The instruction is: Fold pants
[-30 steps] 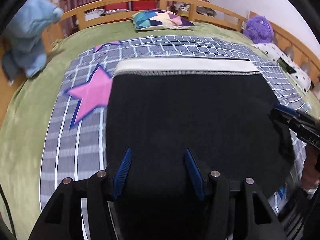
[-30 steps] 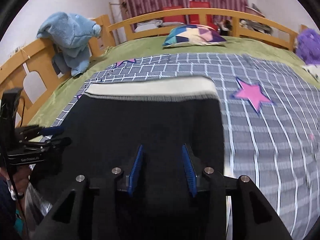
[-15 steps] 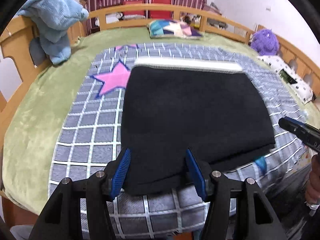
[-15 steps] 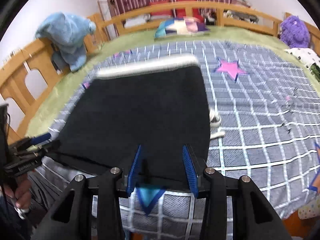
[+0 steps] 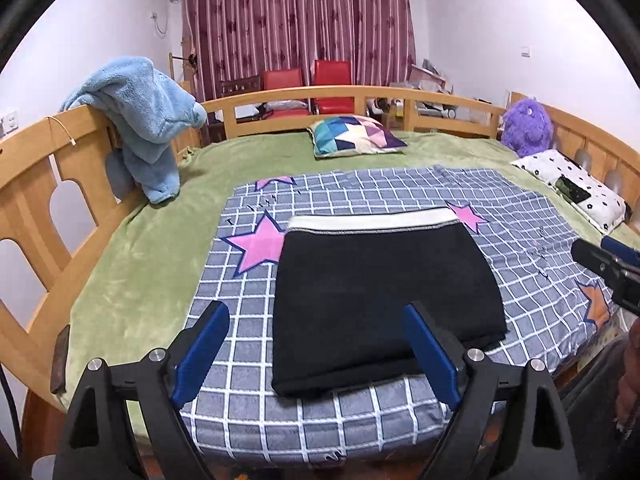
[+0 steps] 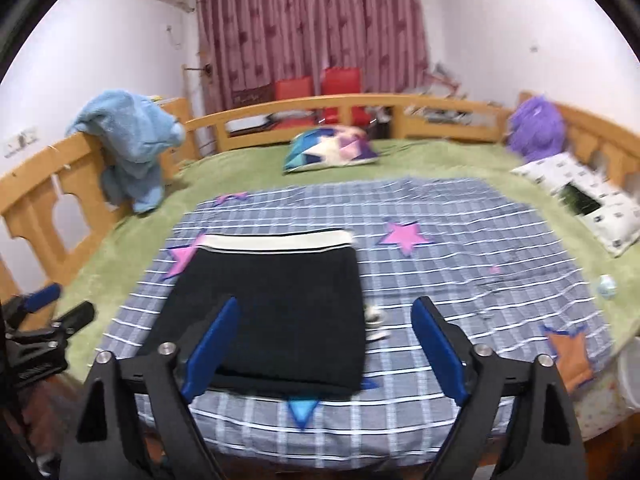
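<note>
A blue fleece garment (image 5: 140, 120) hangs over the wooden bed rail (image 5: 48, 168) at far left, above a green blanket (image 5: 132, 272). On the grey checked sheet with pink stars (image 5: 248, 320) the black pants (image 5: 376, 300) lie folded into a flat rectangle, white waistband toward the headboard, near edge close to the foot of the bed. The left gripper (image 5: 316, 350) hovers above the pants' near left corner, its jaws having just been opening and now spread wide with nothing pinched between the blue pads. The right gripper (image 6: 340, 350), likewise just opened wide and empty, hangs over the pants' near right corner. A patchwork cushion (image 5: 356, 136) rests further back, a purple plush toy (image 5: 528, 126) at far right.
</note>
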Demonstrator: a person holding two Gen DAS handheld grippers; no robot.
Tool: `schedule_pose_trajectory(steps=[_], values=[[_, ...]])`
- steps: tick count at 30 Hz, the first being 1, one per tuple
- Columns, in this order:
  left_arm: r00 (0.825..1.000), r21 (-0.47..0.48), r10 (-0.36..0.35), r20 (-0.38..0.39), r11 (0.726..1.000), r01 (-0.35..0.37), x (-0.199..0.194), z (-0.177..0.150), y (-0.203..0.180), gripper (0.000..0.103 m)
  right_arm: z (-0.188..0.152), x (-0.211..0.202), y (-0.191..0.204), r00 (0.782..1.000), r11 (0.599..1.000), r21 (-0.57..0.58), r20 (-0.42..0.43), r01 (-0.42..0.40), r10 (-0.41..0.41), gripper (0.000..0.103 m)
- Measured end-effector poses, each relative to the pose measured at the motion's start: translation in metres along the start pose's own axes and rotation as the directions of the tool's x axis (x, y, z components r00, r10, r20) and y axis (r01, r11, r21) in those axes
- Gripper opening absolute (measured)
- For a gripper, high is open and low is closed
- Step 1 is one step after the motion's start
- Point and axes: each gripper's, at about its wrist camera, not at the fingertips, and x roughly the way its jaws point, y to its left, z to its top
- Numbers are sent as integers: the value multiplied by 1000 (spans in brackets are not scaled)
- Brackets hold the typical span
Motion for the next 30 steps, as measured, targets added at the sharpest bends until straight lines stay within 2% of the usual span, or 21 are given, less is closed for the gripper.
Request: schedule_pose_trajectory(steps=[2, 4, 5, 7, 10, 14, 30], values=[[1000, -1, -24, -11, 1000, 24, -3, -2, -3, 90, -2, -3, -4, 1000, 999, 36, -21, -2, 2, 93], [1000, -7, -26, -9, 1000, 26, -9, -5, -7, 90, 0, -11, -5, 999, 998, 55, -12, -43, 44, 98], [1000, -11, -22, -2, 1000, 22, -11, -6, -7, 90, 0, -14, -4, 999, 998, 55, 0, -36, 36, 103], [1000, -9, -14, 11, 1000, 15, -15, -7, -9, 90, 0, -18, -1, 1000, 999, 50, 20, -1, 0, 103], [1000, -14, 14, 17, 1000, -14, -16, -7, -7, 90, -1, -15, 3, 1000, 999, 38, -15, -7, 8, 103], [1000, -37, -2, 17, 999, 3, -19, -6, -1, 90, -3, -14, 7, 1000, 1000, 27, -28, -6, 6, 103], [1000, -7, 18, 11, 1000, -17, -16, -7, -6, 90, -7, -6, 11, 997, 1000, 23, -77, 15, -13, 103]])
